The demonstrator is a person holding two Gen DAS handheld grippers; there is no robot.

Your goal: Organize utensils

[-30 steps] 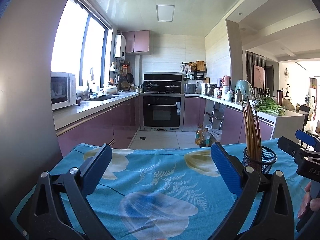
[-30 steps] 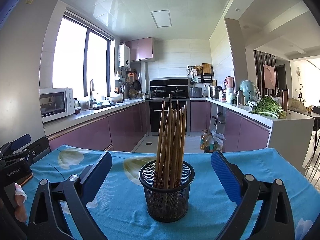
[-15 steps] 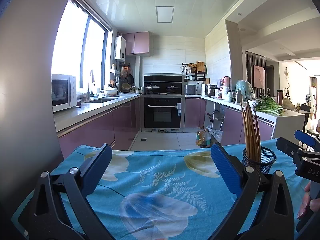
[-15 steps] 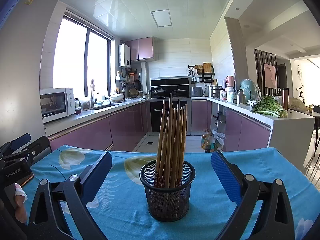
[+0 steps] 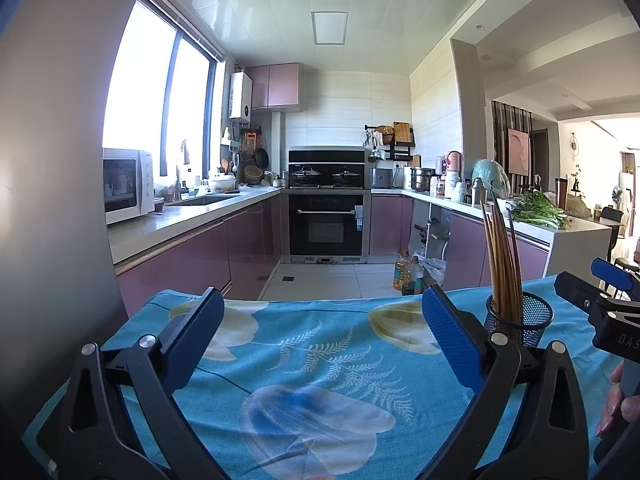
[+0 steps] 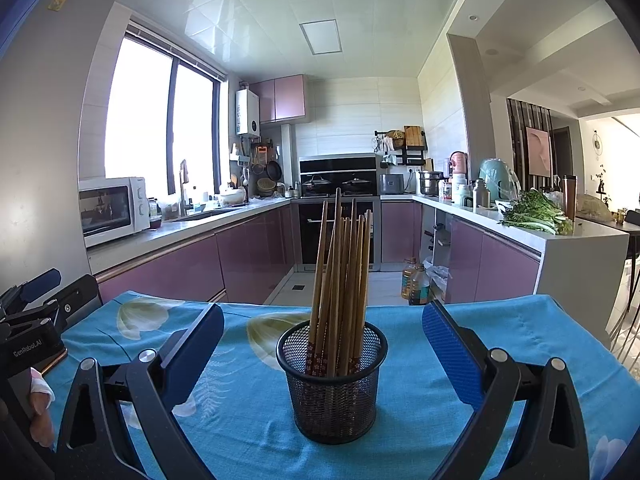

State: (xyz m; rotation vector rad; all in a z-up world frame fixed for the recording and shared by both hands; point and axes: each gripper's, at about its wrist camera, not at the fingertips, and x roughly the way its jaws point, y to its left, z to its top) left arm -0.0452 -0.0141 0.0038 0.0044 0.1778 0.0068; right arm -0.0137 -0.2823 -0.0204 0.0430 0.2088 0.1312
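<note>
A black mesh holder stands on the blue flowered tablecloth, with several brown wooden chopsticks upright in it. My right gripper is open, its blue pads on either side of the holder and a little nearer the camera. In the left wrist view the same holder and chopsticks sit behind my right fingertip. My left gripper is open over bare cloth, holding nothing. The right gripper shows at that view's right edge, the left gripper at the other view's left edge.
Beyond the table's far edge lies a kitchen with purple cabinets, an oven and a microwave. A counter with green vegetables stands to the right. Oil bottles sit on the floor. A person's fingers hold the right gripper.
Both views have risen and tilted slightly; the holder and chopsticks sit a touch higher in frame. Both grippers stay open and nothing has been grasped.
</note>
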